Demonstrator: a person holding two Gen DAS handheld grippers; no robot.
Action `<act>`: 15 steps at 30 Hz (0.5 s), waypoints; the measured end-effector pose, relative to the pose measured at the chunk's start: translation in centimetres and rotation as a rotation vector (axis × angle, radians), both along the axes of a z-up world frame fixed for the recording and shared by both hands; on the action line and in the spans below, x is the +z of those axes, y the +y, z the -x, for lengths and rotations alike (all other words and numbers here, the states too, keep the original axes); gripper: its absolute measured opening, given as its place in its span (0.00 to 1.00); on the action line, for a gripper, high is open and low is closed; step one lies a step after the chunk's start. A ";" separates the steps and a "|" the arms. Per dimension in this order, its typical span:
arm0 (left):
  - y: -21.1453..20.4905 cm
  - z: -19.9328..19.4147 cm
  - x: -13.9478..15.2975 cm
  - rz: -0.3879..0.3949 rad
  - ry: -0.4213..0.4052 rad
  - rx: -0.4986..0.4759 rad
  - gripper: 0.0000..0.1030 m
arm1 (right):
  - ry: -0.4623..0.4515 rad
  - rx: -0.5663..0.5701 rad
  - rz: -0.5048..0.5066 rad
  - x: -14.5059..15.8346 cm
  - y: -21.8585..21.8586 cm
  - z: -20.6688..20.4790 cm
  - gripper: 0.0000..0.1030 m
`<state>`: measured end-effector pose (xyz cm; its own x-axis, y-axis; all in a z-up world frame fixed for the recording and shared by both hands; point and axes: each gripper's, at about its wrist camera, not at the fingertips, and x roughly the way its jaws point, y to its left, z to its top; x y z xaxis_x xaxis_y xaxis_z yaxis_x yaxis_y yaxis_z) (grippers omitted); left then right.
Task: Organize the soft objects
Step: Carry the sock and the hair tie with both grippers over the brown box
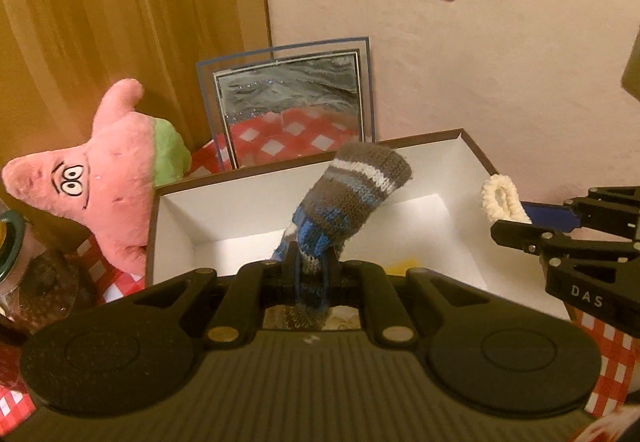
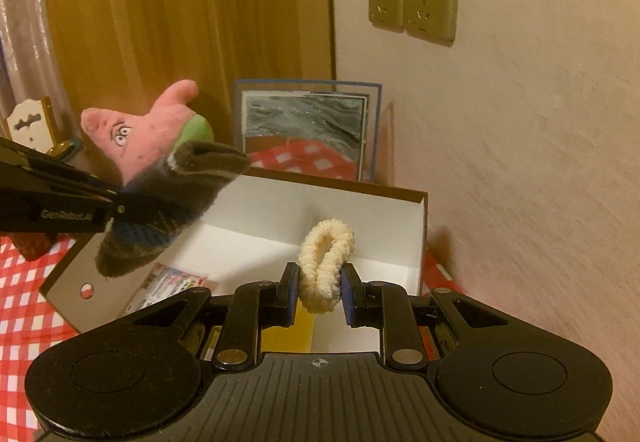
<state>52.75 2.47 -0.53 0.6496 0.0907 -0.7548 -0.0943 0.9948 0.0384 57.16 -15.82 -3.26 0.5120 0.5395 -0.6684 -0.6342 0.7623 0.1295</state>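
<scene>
My left gripper is shut on a grey, blue and white striped knitted sock, which sticks up over the open white-lined box. In the right wrist view the same sock hangs from the left gripper above the box's left side. My right gripper is shut on a cream fluffy hair scrunchie, held over the box. The left wrist view shows that scrunchie at the box's right rim, in the right gripper.
A pink star-shaped plush toy leans at the box's left. A framed picture stands behind the box against the wall. A printed packet and a yellow item lie inside the box. The red checked tablecloth covers the table. A glass jar stands at far left.
</scene>
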 end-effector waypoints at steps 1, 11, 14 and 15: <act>0.0 -0.3 -0.2 -0.001 0.003 -0.001 0.10 | 0.001 -0.001 0.000 -0.1 0.0 -0.2 0.22; 0.5 -2.6 -1.6 -0.010 -0.009 0.008 0.14 | 0.012 -0.010 0.005 -1.1 0.5 -1.9 0.22; 0.7 -2.9 -1.7 -0.023 -0.015 0.011 0.17 | 0.015 -0.011 0.000 -1.2 0.5 -2.1 0.22; 0.7 -2.9 -1.8 -0.021 -0.015 0.011 0.17 | 0.015 -0.010 -0.001 -1.2 0.5 -2.2 0.22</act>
